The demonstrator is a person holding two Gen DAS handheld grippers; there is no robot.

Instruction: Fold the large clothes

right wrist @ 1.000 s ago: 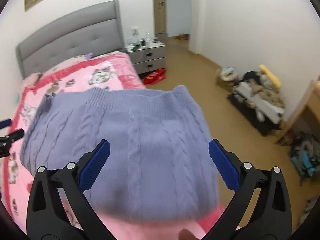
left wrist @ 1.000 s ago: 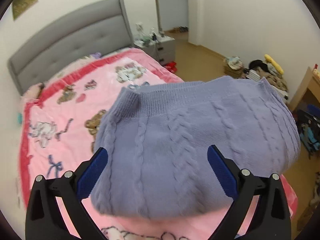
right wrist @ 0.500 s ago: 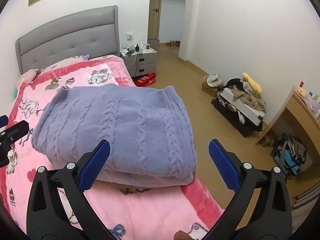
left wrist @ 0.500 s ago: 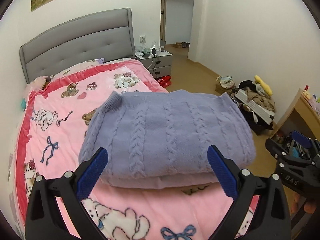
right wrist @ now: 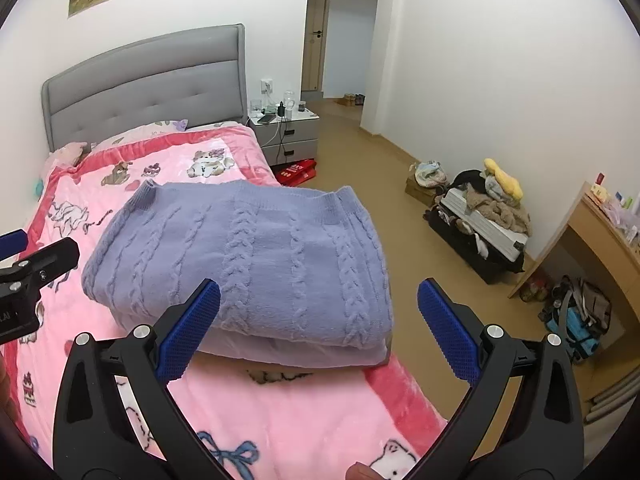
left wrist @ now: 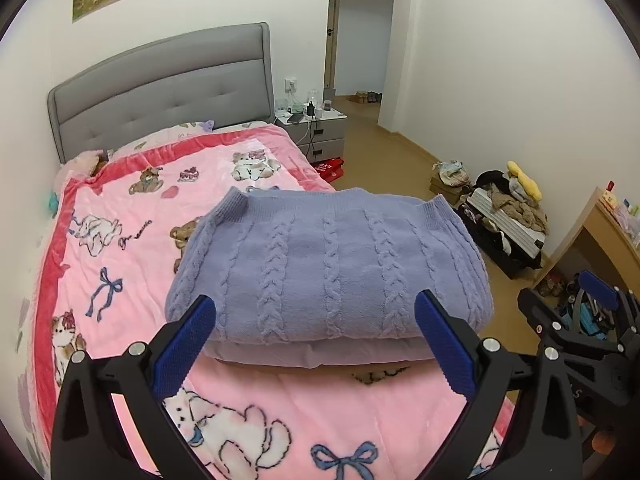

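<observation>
A lavender cable-knit sweater (left wrist: 328, 272) lies folded into a thick rectangle on the pink cartoon blanket (left wrist: 132, 248) of the bed, near its right edge; it also shows in the right wrist view (right wrist: 248, 264). My left gripper (left wrist: 316, 340) is open and empty, held back from the sweater's near edge. My right gripper (right wrist: 318, 328) is open and empty, also just short of the sweater. The right gripper's body shows at the right of the left wrist view (left wrist: 580, 336); the left gripper's body shows at the left of the right wrist view (right wrist: 28, 276).
A grey headboard (left wrist: 160, 88) stands at the back, a grey nightstand (left wrist: 316, 128) beside it. On the floor to the right lie a suitcase piled with clothes (right wrist: 480, 216), a wooden desk (right wrist: 600, 232) and a backpack (right wrist: 580, 316). The bed's right edge (right wrist: 404, 396) runs close by.
Both grippers have pulled back and up from the sweater, which now looks smaller and lies still, folded on the blanket. Both jaws stay open.
</observation>
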